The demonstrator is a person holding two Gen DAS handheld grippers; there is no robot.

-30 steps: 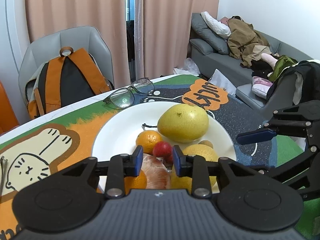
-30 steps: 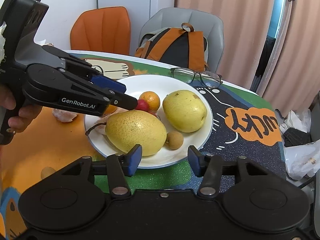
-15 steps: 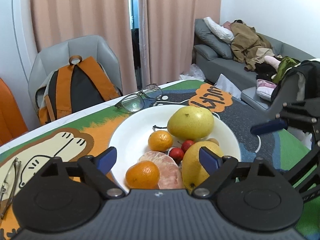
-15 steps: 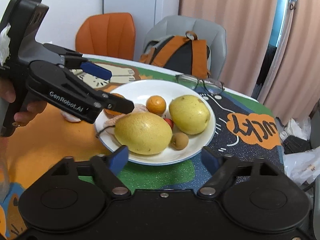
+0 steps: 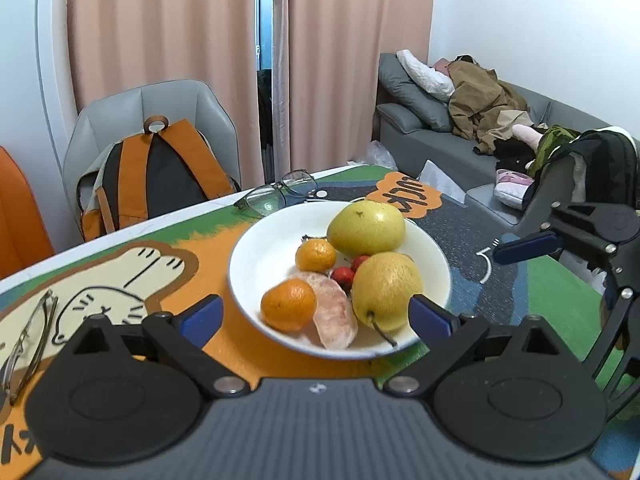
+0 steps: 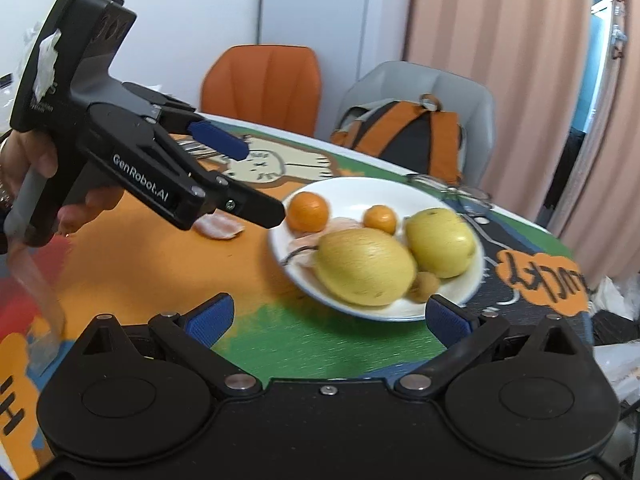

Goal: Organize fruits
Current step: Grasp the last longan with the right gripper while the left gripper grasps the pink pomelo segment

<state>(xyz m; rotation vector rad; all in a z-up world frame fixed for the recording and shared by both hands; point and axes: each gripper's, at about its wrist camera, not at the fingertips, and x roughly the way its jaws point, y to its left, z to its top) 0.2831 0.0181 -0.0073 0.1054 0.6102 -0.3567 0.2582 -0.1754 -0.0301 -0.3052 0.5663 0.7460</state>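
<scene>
A white plate (image 5: 256, 248) holds two yellow pears (image 5: 366, 228) (image 5: 386, 286), two mandarins (image 5: 315, 255) (image 5: 288, 304), a peeled citrus segment (image 5: 334, 312) and small red fruits (image 5: 344, 275). My left gripper (image 5: 316, 314) hovers at the plate's near rim, jaws opening wide, nothing pressed between the pads. My right gripper (image 6: 328, 316) stands over the green mat short of the plate (image 6: 348, 192), jaws opening too and empty. In the right wrist view a small brown fruit (image 6: 424, 286) lies beside the near pear (image 6: 364, 266), and the left gripper (image 6: 248, 178) reaches in from the left.
A piece of peel (image 6: 220, 226) lies on the mat left of the plate. Glasses (image 5: 276, 196) rest behind the plate and another pair (image 5: 28, 340) at far left. A backpack (image 5: 156, 172) sits on a grey chair beyond the table edge. A hand (image 6: 32, 160) holds the left gripper.
Both grippers have drawn back from the plate. The left jaws went from nearly shut to wide, and the right jaws spread from half open to wide. The fruit stays on the plate.
</scene>
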